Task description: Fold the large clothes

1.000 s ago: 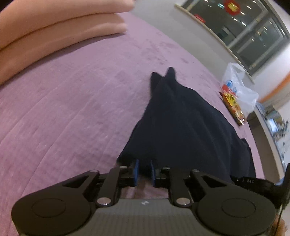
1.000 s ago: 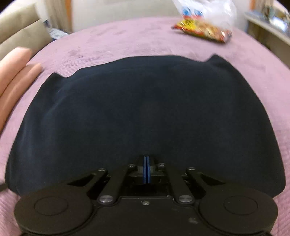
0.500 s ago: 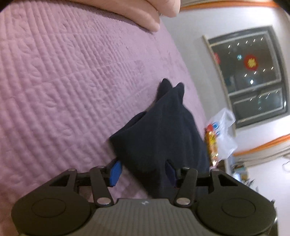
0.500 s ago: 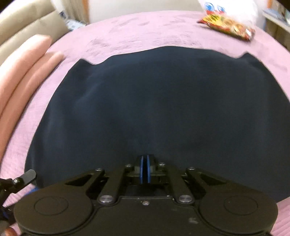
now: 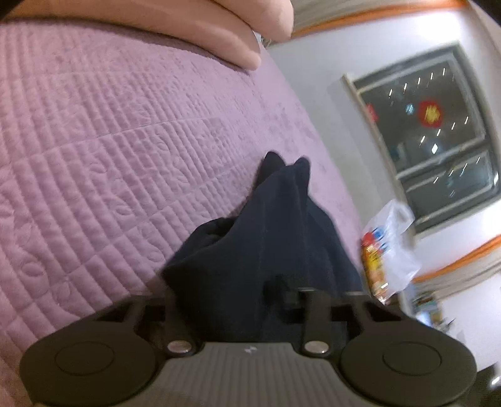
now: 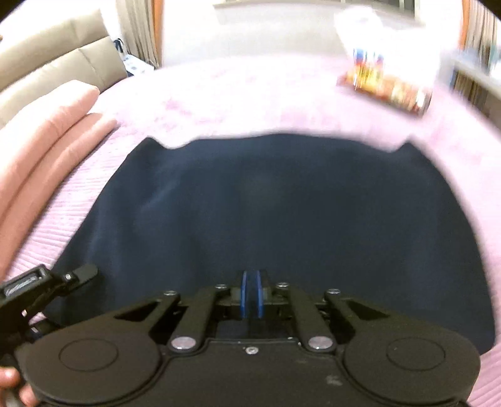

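Observation:
A dark navy garment (image 6: 281, 213) lies folded and flat on the purple quilted bed (image 5: 94, 156). In the left wrist view the garment (image 5: 266, 238) has its near corner bunched between the wide-apart jaws of my left gripper (image 5: 231, 297), whose fingertips are hidden by the cloth. My right gripper (image 6: 251, 294) sits at the garment's near edge with its blue pads (image 6: 244, 294) a narrow slit apart, and dark cloth shows between them. The left gripper (image 6: 62, 278) shows at the lower left of the right wrist view, by the garment's left corner.
Pink pillows (image 6: 47, 131) lie along the bed's left side and also show in the left wrist view (image 5: 219, 28). A plastic bag of snacks (image 6: 388, 81) lies at the far side of the bed. A beige headboard (image 6: 56, 72) and a dark window (image 5: 438, 141) stand beyond.
My left gripper opened from nearly shut to wide and moved in over the garment's corner. My right gripper's pads parted slightly. The right view pulled back and tilted up.

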Tool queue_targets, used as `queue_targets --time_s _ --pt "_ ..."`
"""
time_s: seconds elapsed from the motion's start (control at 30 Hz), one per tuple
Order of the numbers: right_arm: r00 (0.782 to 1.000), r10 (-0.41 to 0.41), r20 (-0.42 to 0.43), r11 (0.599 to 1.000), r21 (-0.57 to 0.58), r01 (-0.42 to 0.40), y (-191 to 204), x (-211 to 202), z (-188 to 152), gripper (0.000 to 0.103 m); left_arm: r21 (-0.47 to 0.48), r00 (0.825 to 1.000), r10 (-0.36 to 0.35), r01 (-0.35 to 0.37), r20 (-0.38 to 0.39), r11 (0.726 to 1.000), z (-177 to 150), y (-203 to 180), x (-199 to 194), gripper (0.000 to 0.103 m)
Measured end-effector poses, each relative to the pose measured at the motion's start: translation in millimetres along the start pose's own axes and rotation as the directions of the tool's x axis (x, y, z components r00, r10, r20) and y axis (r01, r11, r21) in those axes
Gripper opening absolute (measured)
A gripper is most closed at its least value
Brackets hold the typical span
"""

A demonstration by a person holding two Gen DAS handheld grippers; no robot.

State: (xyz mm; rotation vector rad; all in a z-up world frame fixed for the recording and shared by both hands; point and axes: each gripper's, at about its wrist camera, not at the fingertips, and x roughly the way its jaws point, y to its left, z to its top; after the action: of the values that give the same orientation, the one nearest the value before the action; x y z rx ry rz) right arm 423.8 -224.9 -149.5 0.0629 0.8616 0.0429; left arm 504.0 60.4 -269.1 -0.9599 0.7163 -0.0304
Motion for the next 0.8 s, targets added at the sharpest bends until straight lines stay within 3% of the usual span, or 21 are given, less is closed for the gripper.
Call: queue_targets --time_s 0.1,0.2,0.33,0.4,0.53,0.57,0.6,0.73,0.8 --pt "0.991 0.070 -0.112 0.995 0.084 -0.061 -12.9 26.7 -15.3 0.007 0.094 0.999 -0.022 0.020 0.023 0.995 0.3 -22.1 -0.9 0.006" --pt "0.991 0.120 -0.064 0.983 0.145 -0.110 -29.5 39.0 -29.6 0.004 0.212 0.991 -0.127 0.117 0.036 0.970 1.3 -61.8 -11.4 0.005" --pt "0.976 0.209 -0.054 0.936 0.298 -0.184 -57.5 37.3 -33.1 0.001 0.389 0.955 -0.291 0.288 -0.051 0.875 -16.3 -139.4 -13.7 0.005" --pt "0.961 0.273 -0.038 0.891 0.388 -0.237 -76.1 39.0 -36.3 0.000 0.430 0.923 -0.361 0.382 -0.133 0.818 -35.1 -172.9 -7.1 0.005" --pt "0.899 0.437 0.031 0.704 0.611 -0.363 -142.9 32.4 -39.1 0.000 0.425 0.827 -0.465 0.562 -0.317 0.709 -81.1 -220.2 9.5 0.005" --pt "0.908 0.414 0.061 0.687 0.633 -0.356 -163.4 21.8 -39.7 0.002 0.438 0.816 -0.463 0.577 -0.346 0.689 -91.3 -229.7 13.3 0.005" --pt "0.928 0.364 0.082 0.698 0.636 -0.329 -183.9 9.3 -38.5 0.007 0.456 0.811 -0.454 0.584 -0.369 0.672 -102.2 -237.6 17.7 0.005" --pt "0.986 0.130 0.102 0.769 0.617 -0.165 -265.9 -31.2 -34.4 0.016 0.478 0.774 -0.381 0.619 -0.506 0.623 -150.5 -253.1 55.6 0.005" --pt "0.995 0.044 0.090 0.800 0.593 -0.089 -301.1 -38.0 -30.3 0.016 0.523 0.780 -0.288 0.597 -0.556 0.608 -181.0 -251.6 79.5 0.005"
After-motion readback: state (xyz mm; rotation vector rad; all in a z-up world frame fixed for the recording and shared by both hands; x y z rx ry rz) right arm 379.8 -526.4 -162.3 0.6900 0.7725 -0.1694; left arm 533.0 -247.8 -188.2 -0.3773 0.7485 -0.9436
